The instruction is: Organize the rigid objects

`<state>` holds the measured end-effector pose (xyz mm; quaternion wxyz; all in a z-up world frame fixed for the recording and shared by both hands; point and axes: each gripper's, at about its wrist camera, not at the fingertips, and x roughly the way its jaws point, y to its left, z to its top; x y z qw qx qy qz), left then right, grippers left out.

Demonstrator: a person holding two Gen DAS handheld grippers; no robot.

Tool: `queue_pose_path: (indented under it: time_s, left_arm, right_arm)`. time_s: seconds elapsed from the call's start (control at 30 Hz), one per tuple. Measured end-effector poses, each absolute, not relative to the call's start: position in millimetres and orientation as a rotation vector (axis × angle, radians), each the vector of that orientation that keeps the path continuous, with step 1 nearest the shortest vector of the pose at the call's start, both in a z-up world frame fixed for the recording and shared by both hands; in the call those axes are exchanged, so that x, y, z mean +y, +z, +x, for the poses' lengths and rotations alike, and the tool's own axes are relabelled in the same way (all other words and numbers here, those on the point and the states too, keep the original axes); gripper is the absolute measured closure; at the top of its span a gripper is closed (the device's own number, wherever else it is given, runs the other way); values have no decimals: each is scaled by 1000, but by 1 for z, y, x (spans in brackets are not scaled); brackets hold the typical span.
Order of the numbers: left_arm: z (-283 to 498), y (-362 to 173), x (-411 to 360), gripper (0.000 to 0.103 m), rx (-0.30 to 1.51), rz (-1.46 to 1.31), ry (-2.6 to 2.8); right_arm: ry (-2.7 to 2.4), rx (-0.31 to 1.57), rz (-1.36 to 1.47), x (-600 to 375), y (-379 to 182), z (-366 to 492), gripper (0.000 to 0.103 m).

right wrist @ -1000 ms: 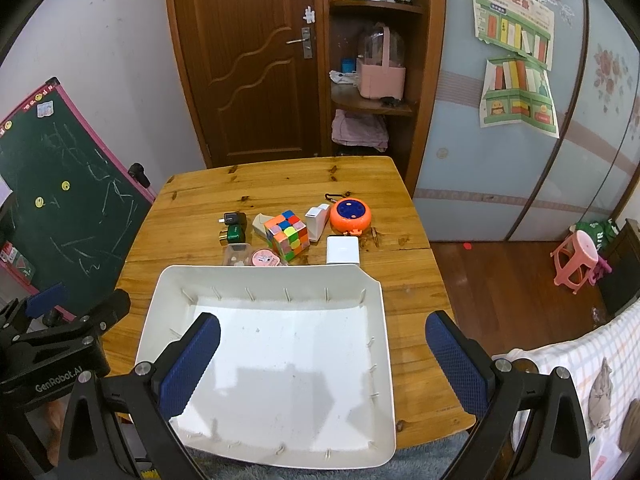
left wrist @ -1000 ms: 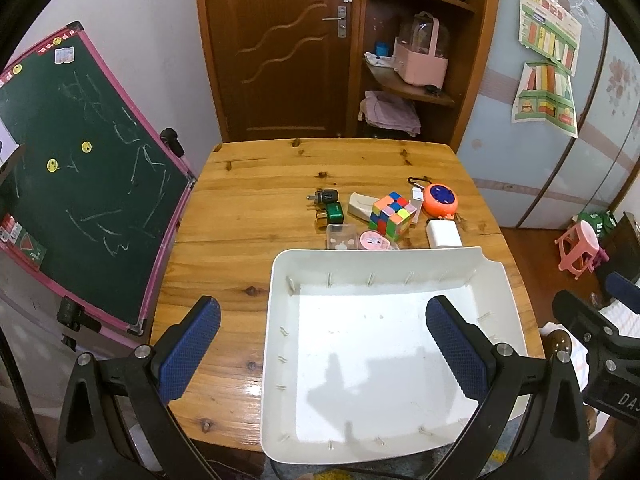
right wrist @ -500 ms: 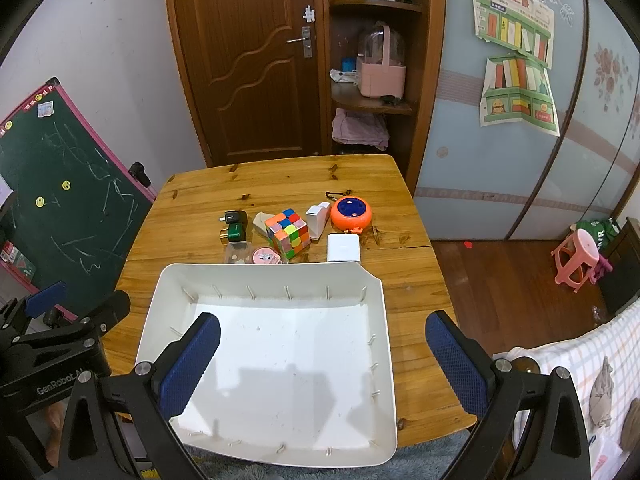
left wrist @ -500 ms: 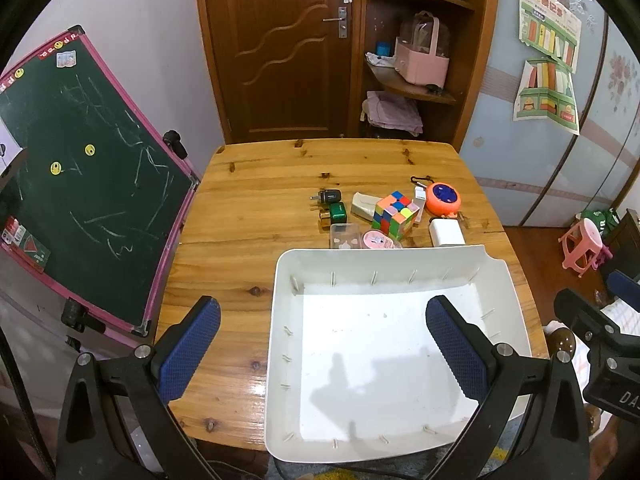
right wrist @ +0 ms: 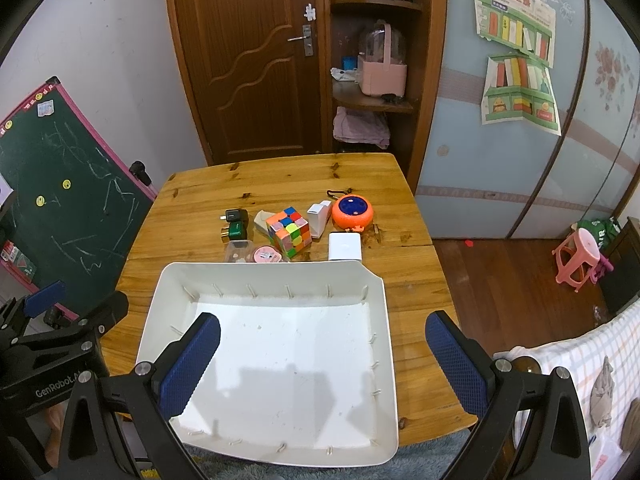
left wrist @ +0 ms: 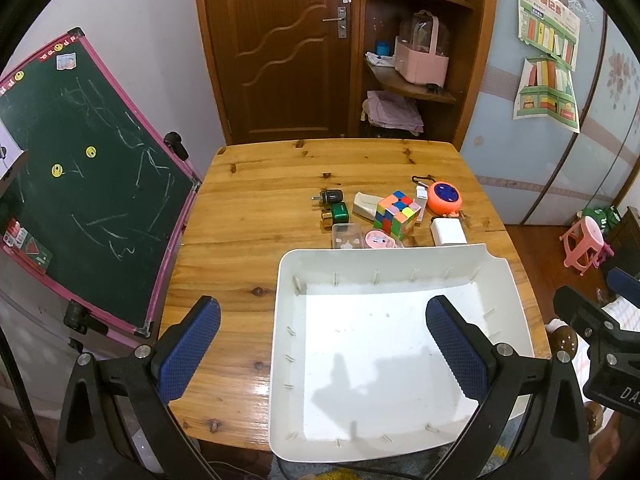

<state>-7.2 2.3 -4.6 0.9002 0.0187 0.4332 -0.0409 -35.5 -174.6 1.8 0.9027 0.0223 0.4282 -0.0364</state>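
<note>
Grippers first: our left gripper (left wrist: 320, 344) and right gripper (right wrist: 322, 350) hang wide apart, holding nothing, barely shifted over the last second. Below them the white tray (right wrist: 384, 320) is still bare. Beyond its far rim the puzzle cube (right wrist: 289, 232), orange disc (right wrist: 352, 211) and white box (right wrist: 345, 246) wait untouched; sorting hasn't begun.

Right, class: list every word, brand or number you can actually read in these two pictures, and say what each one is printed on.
"GenRobot.A", cut off: on the left gripper body, seen in the right wrist view.
"DA", cut off at the edge: on the right gripper body, seen in the left wrist view.
Wall posters: print too small to read.
Chalkboard: scribbles and stickers only, nothing legible.
Pink tin: label too blurred.
</note>
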Motion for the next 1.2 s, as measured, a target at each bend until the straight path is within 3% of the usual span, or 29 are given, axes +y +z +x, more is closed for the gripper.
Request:
queue_pose_path:
  time_s: [1.2]
  left_arm:
    - [10, 0, 19, 1, 892, 32, -73]
  right_arm:
    - [-87, 820, -16, -173, 18, -23, 0]
